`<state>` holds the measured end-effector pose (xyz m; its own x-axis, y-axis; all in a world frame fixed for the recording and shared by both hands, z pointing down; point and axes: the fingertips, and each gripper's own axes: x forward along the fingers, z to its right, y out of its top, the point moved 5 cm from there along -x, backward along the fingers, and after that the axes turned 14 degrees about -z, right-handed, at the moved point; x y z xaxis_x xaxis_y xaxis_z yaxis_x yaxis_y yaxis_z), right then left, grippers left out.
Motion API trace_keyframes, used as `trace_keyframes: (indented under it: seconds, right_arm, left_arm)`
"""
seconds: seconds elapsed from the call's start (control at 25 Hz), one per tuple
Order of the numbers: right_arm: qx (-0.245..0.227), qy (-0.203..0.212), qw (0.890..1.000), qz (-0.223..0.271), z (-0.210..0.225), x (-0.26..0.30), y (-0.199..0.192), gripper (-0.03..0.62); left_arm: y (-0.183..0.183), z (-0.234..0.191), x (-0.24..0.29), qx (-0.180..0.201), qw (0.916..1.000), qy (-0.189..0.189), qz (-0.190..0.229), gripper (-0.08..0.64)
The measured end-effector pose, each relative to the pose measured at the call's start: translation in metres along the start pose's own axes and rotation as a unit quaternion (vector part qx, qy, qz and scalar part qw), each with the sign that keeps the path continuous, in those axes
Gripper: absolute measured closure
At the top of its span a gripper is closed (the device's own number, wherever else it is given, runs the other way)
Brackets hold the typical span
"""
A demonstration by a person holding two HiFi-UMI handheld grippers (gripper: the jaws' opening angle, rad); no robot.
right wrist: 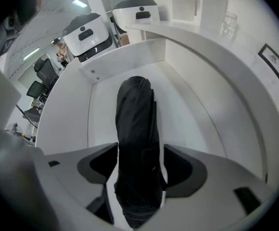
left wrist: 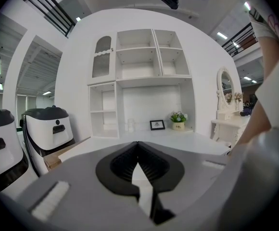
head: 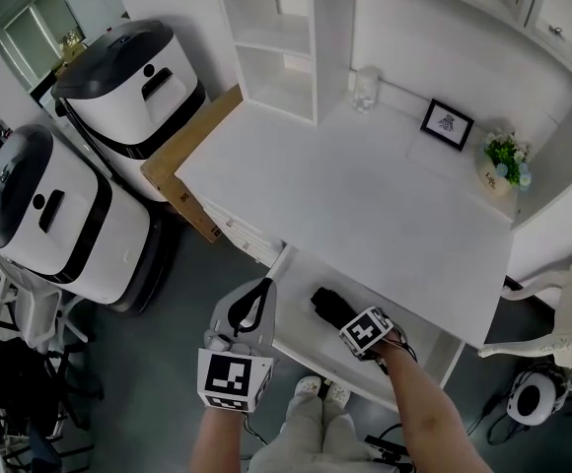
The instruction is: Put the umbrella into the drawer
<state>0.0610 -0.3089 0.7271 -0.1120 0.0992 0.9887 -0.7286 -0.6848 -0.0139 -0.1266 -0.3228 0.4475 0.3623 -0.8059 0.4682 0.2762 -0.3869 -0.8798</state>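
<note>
Right gripper view: my right gripper (right wrist: 139, 150), fingers parted, straddles the umbrella (right wrist: 134, 109) lying lengthwise along the drawer (right wrist: 192, 114); left gripper (head: 263, 292), fingers together, waits beside the drawer.

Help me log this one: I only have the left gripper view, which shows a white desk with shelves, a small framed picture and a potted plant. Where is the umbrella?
Observer: The folded black fabric umbrella lies lengthwise in the open white drawer, just below the desktop.
Operator: Is the right gripper on it?
Observer: The right gripper points steeply down over the umbrella's near end, with one jaw on each side of it.
Operator: Clamped?
Observer: It seems not. A thin white gap shows between the umbrella and one jaw, so the grip looks loose.
</note>
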Motion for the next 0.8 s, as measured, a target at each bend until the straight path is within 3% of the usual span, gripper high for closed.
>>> trace_keyframes:
  seconds: [0.24, 0.8]
  right_arm:
    - [0.015, -0.029, 0.999, 0.005, 0.003, 0.004, -0.005, 0.225]
    - [0.015, -0.05, 0.997, 0.056, -0.014, -0.05, -0.001, 0.225]
  left_arm:
    - [0.003, 0.003, -0.001, 0.006, 1.0, -0.005, 0.005, 0.551]
    - [0.034, 0.011, -0.018, 0.011, 0.9987, -0.018, 0.047, 0.551]
